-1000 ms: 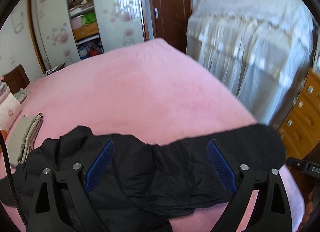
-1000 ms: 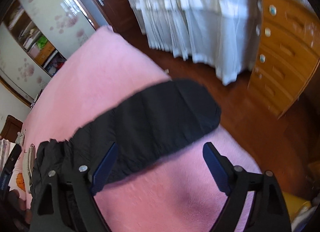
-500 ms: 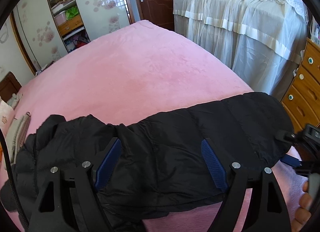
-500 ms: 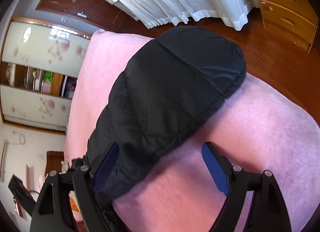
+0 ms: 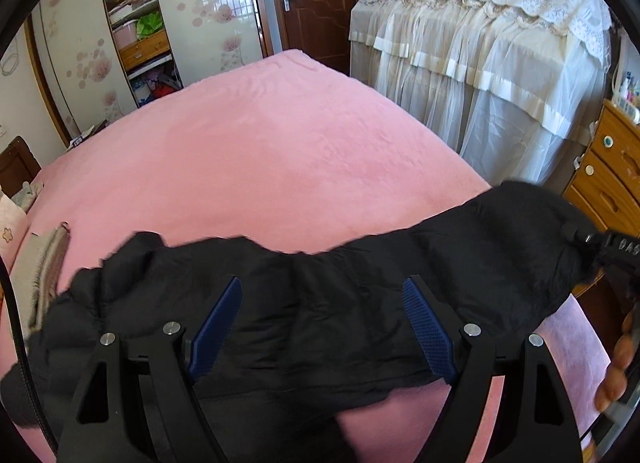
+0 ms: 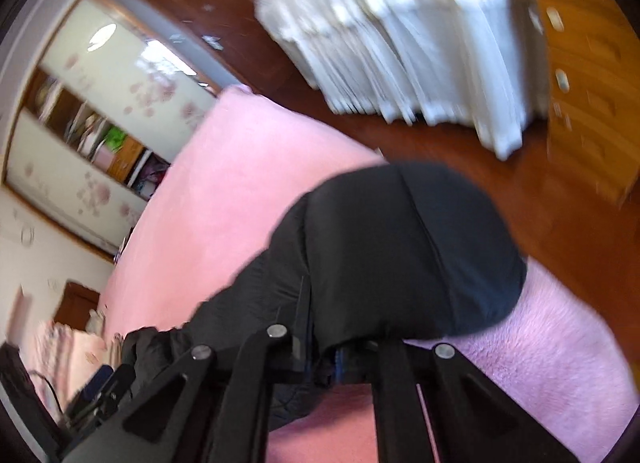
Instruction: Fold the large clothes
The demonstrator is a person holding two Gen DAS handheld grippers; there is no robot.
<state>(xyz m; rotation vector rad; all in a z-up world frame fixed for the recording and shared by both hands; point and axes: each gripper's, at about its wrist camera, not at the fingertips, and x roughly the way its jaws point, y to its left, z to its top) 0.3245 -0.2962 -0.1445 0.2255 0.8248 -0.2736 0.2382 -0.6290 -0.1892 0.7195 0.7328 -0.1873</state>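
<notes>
While the left wrist camera is looking across the bed, the black quilted puffer jacket [image 5: 340,303] is lying along the near edge of the pink fleece bedspread [image 5: 260,151], one end bunching up at the near left and the other stretching out to the right where it's hanging past the corner. The left gripper [image 5: 324,323] is hovering over the middle of it with its blue-padded jaws spread wide and nothing between them. A folded beige-grey cloth [image 5: 40,275] is sitting on the bedspread at the far left, just beside the jacket's bunched end. Over at the right edge the right gripper [image 5: 608,247] is poking in against the jacket's end, and there's white lettering on its body, but I can't make it out.

From the right wrist view things are blurring a lot, but the right gripper [image 6: 344,359] looks to be pinching the jacket's [image 6: 400,247] near edge, jaws narrowed right down on the fabric. The rounded end is bulging out past the corner of the bedspread [image 6: 224,191], over the wooden floor.

Handling-wise, I'm guessing it's light, puffy and soft, with a slick shell that'll slide and spring back out of a fold. Seams or hem edges seem like the best spots to grab. No brand tags or other readable writing showing anywhere.
</notes>
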